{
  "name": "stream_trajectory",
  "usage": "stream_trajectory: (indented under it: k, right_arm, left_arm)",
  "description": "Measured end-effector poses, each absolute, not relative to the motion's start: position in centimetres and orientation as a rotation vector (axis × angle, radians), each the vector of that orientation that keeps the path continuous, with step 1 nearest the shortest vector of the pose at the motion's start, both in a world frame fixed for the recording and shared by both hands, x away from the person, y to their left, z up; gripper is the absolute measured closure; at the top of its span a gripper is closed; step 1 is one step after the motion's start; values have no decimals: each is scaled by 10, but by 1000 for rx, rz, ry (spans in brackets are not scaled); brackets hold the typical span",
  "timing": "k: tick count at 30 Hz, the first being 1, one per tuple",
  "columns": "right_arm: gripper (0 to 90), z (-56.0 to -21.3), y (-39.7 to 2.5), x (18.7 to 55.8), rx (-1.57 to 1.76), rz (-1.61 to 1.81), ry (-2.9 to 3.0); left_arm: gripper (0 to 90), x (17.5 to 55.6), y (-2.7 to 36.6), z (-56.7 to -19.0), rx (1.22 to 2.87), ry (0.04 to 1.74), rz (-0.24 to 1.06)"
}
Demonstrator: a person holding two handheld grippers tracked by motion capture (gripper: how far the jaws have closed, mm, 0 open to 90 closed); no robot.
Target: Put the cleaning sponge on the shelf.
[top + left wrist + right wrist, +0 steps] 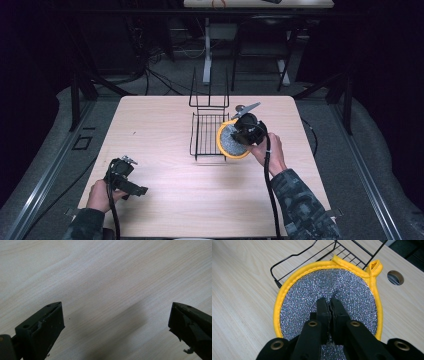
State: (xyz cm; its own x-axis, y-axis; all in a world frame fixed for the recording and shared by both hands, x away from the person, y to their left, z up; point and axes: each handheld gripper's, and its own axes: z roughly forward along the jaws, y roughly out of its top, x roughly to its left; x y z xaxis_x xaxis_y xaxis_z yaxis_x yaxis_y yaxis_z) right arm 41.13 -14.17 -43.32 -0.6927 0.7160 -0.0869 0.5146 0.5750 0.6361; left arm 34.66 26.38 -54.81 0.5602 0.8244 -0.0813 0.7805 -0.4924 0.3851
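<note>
Clamped tight, my right gripper [329, 303] had its two black jaws pinched together on a fold in the middle of the round pot holder [352, 290], which hung just in front of the jaws and beside the black wire rack [207, 132]. I judged the grip thin: only a small pucker of cloth sat between the jaws, so a quick swing could have pulled it free and dropped the pot holder onto the table [165, 200]. Its yellow hanging loop [375, 266], at the far edge from my jaws, could also have snagged on one of the rack's wires, and a tug then might have dragged the light rack along.

Silver, glittery and pebbled, the pot holder's face looked soft and padded; a stitched yellow band ran round the rim. The rack was thin bent wire, a low grid with a taller frame at its far end. My left gripper [117, 322] hovered with jaws wide apart over bare pale wood, well away from the rack.
</note>
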Motion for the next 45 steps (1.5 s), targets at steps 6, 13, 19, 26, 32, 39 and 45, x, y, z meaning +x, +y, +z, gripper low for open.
stream_trajectory:
  k: [6, 13, 19, 26, 32, 39, 45]
  right_arm:
    - [873, -435, -136, 412, 995, 845, 2476]
    - [873, -437, -130, 414, 991, 856, 2471]
    - [873, -441, -121, 416, 977, 859, 2482]
    - [872, -444, -116, 418, 979, 863, 2492]
    - [872, -448, -112, 420, 975, 866, 2491]
    - [871, -459, -104, 423, 968, 857, 2494]
    - [871, -463, -100, 425, 964, 849, 2482]
  left_arm:
    - [3, 347, 264, -549, 2423, 1304, 155]
    - [3, 347, 263, -548, 2425, 1306, 155]
    - [3, 347, 263, -549, 2424, 1309, 151]
    - [3, 347, 263, -549, 2426, 1310, 152]
    - [3, 347, 263, -549, 2425, 1310, 152]
    - [3, 347, 263, -549, 2433, 1308, 148]
    - [3, 347, 263, -550, 2428, 1314, 146]
